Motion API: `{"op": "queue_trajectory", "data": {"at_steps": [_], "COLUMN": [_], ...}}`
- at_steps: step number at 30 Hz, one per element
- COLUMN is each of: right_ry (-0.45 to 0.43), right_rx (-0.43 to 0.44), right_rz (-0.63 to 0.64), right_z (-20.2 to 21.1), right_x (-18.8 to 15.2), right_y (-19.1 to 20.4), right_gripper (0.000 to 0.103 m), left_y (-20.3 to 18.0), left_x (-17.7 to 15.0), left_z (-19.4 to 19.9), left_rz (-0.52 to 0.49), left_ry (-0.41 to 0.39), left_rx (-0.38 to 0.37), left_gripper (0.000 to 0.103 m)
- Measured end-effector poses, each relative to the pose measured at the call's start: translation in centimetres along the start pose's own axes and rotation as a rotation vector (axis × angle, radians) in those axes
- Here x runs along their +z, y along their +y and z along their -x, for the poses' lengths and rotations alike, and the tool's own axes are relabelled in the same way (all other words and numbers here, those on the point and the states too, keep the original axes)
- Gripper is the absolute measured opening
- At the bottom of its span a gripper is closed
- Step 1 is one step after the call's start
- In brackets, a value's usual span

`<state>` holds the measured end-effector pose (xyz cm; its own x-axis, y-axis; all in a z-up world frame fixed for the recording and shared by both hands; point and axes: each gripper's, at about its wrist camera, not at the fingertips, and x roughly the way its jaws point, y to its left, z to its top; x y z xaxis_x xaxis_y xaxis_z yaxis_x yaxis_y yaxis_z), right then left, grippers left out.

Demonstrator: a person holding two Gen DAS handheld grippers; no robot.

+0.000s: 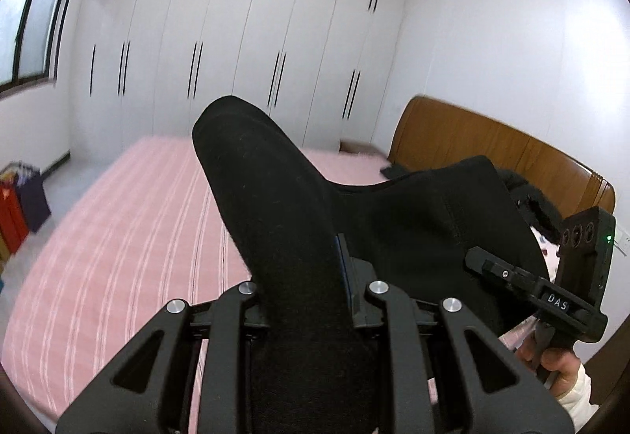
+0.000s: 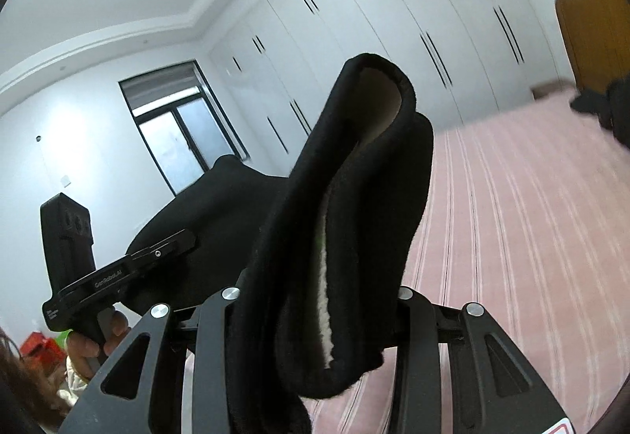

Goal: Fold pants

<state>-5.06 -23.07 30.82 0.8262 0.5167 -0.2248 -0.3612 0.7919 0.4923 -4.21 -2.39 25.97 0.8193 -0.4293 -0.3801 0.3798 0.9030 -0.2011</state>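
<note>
The black pants [image 1: 275,198] are held up in the air above the pink striped bed [image 1: 118,229]. My left gripper [image 1: 307,276] is shut on one edge of the pants, and the cloth drapes over its fingers and hides the tips. My right gripper [image 2: 315,300] is shut on another edge of the pants [image 2: 354,217], where a white fleecy lining shows. The cloth stretches between the two grippers. The right gripper also shows in the left wrist view [image 1: 512,272], and the left gripper shows in the right wrist view [image 2: 130,265].
A wooden headboard [image 1: 492,143] stands at the bed's right end, with dark clothes [image 1: 527,194] piled near it. White wardrobe doors [image 1: 236,40] line the far wall. Coloured bags [image 1: 19,205] sit on the floor at left. A window [image 2: 181,127] is beyond.
</note>
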Motion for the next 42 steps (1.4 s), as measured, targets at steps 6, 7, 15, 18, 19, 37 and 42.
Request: {"op": "queue_trajectory", "data": {"at_steps": [6,7,15,18,19,37,42], "right_ry": [-0.064,-0.072,-0.103,-0.090,-0.083,0.152,0.244], "right_rx": [0.010,0.011,0.035,0.031,0.024,-0.228,-0.535], "right_rz": [0.019,0.017,-0.048,-0.082,-0.088,-0.376,-0.549], "right_z": [-2.9,-3.3,-9.5,-12.5,-13.5,-34.0,-30.6], "right_x": [4.9,5.7,8.9,8.8,8.4,-6.2,-12.6], "right_y": [-1.3,-1.7,-7.2,-9.7,-10.6,-31.7,-38.0], "right_gripper": [0.035,0.035,0.035,0.035,0.035,0.052,0.055], "left_y": [0.1,0.5,3.9,5.4,5.7,16.3,20.7], "left_x": [4.0,4.7,7.0,6.8,6.5,-8.5,-16.7], "left_z": [-2.6,-3.4,-10.4,-14.5,-15.4,-41.5,-44.4], "left_rz": [-0.025,-0.015,0.014,-0.007,-0.011,0.071,0.105], "left_ry": [-0.089,-0.095,-0.129,-0.118,-0.113,0.148,0.425], "left_rx": [-0.002,-0.007,-0.043,-0.034,-0.031,0.117,0.378], "left_gripper": [0.020,0.020,0.020,0.021,0.021,0.033,0.036]}}
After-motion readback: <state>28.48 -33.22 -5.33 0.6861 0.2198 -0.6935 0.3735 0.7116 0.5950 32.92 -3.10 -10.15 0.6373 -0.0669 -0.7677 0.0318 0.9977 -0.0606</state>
